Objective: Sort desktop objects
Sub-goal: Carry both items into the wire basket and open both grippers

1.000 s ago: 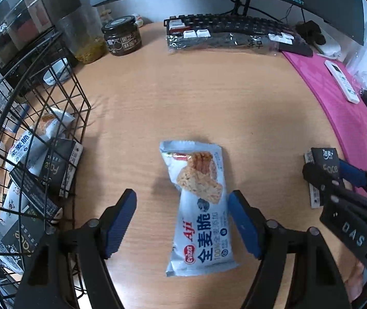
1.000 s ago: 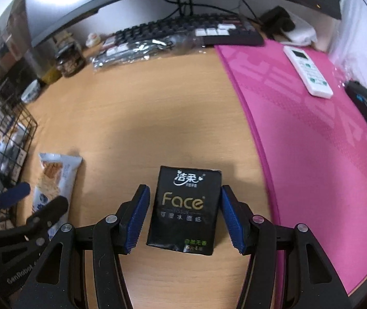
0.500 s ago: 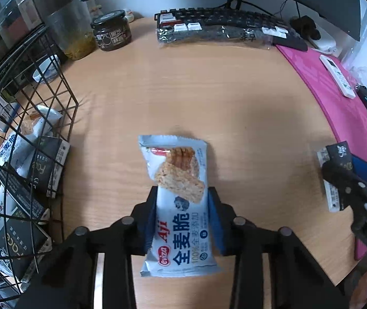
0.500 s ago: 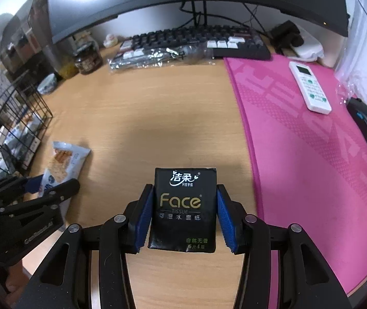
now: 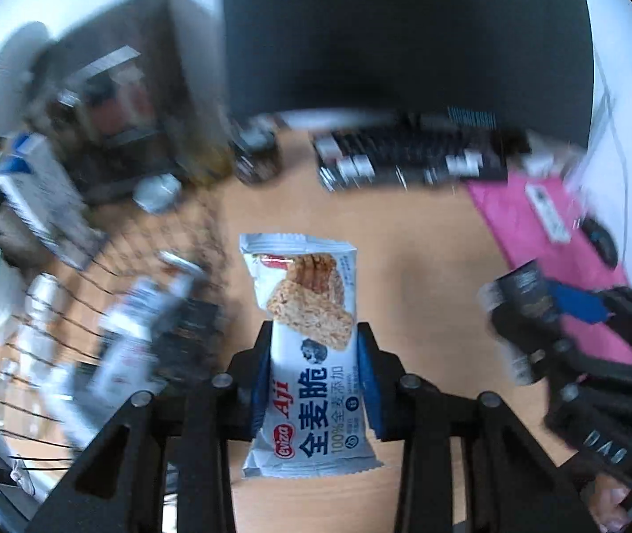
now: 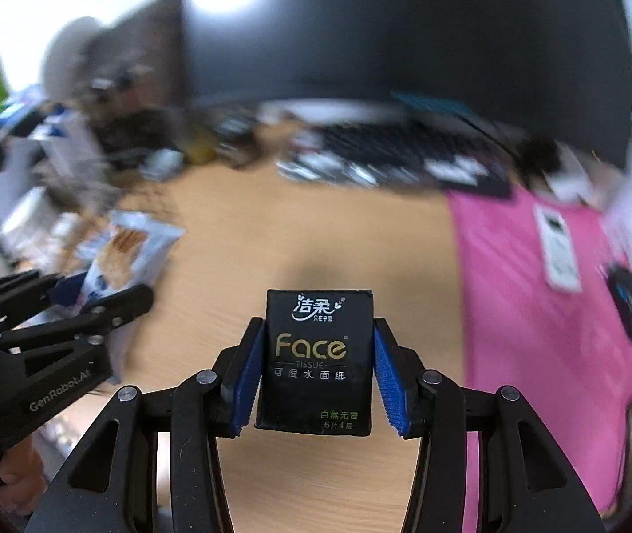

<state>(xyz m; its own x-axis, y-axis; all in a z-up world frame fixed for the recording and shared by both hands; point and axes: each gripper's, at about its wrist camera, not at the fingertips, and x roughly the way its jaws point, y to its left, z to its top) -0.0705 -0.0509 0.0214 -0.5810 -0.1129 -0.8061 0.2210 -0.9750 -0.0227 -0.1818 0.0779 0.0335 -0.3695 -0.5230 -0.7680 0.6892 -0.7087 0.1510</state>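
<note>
The left gripper (image 5: 314, 379) is clamped on the lower half of the white-and-blue snack bar packet (image 5: 309, 355), both blue pads pressed against its sides; the packet is carried clear of the wooden desk (image 5: 427, 275). The right gripper (image 6: 318, 382) is likewise clamped on the black Face tissue pack (image 6: 316, 362), held upright between its pads above the desk. Left of the snack bar, the wire basket (image 5: 94, 311) holds several packets, apparently more snack bars and dark tissue packs, though blur prevents a count. Half a second ago both items were gripped low over the desk; both views now tilt upward, showing more of the monitor (image 5: 404, 31), so both grippers have risen. The right wrist view alone shows the remote (image 6: 558, 244) and mouse (image 6: 626, 297) plainly on the pink mat (image 6: 538, 311); the left wrist view alone looks into the basket. The keyboard (image 5: 413, 162) lies at the far edge.
</note>
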